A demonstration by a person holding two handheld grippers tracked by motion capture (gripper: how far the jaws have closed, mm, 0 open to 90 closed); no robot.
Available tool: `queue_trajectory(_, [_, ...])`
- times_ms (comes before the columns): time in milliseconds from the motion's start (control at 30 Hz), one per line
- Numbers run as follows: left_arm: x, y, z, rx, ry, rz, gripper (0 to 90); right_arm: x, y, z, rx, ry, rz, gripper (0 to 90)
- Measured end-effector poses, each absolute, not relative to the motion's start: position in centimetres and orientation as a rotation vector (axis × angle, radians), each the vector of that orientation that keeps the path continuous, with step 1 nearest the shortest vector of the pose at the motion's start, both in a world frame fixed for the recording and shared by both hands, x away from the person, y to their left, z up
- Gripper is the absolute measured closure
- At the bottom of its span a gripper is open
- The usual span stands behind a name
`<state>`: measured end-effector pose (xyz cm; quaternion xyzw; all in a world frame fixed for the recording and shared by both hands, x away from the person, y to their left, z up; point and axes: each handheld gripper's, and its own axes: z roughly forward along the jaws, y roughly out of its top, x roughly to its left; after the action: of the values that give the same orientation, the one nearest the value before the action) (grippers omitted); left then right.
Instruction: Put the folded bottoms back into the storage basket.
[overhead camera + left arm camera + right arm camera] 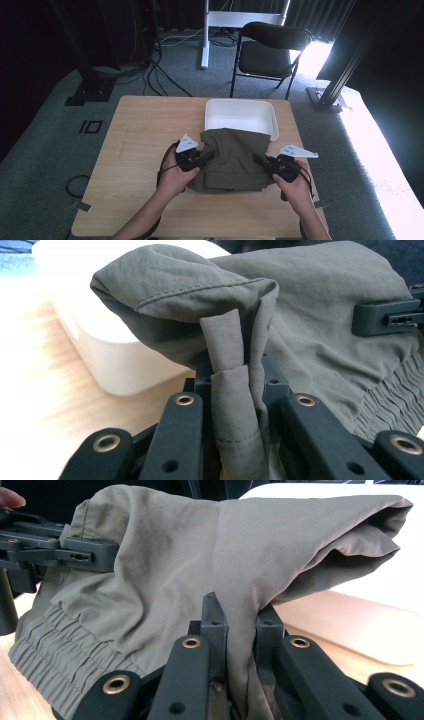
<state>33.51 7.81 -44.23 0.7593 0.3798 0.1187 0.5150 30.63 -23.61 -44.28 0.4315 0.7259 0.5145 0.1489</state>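
A folded olive-green garment (231,157) with an elastic waistband hangs between my two grippers, raised off the wooden table (140,150); its far edge reaches the rim of the white tub (241,118). My left gripper (206,156) is shut on the garment's left side; in the left gripper view a bunched strip of fabric (234,405) sits pinched between the black jaws. My right gripper (260,161) is shut on the right side, with cloth (240,630) clamped between its jaws. The opposite gripper's fingertip (385,316) shows at the garment's other edge.
The white rectangular tub stands at the table's far side, just behind the garment. A black folding chair (270,52) and a white stand (206,35) are on the carpet beyond the table. Cables lie on the floor at the left.
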Motion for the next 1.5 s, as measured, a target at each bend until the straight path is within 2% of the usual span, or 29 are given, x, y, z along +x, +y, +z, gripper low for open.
queue_trajectory(367, [36.6, 6.7, -41.6, 1.784, 0.904, 0.305, 79.0, 33.5, -24.7, -41.6, 1.249, 2.021, 1.496, 80.5])
queue_trajectory(933, [41.1, 5.2, -39.3, 1.789, 0.909, 0.312, 79.2, 37.7, -25.8, -39.6, 1.302, 1.978, 1.494, 80.6])
queue_trajectory(1367, [45.6, 3.8, -39.0, 1.791, 0.947, 0.320, 79.2, 41.9, -26.5, -39.1, 1.394, 1.941, 1.478, 80.5])
queue_trajectory(1500, [46.8, 3.3, -39.8, 1.804, 1.004, 0.308, 79.2, 43.3, -26.7, -39.6, 1.432, 1.933, 1.462, 80.6])
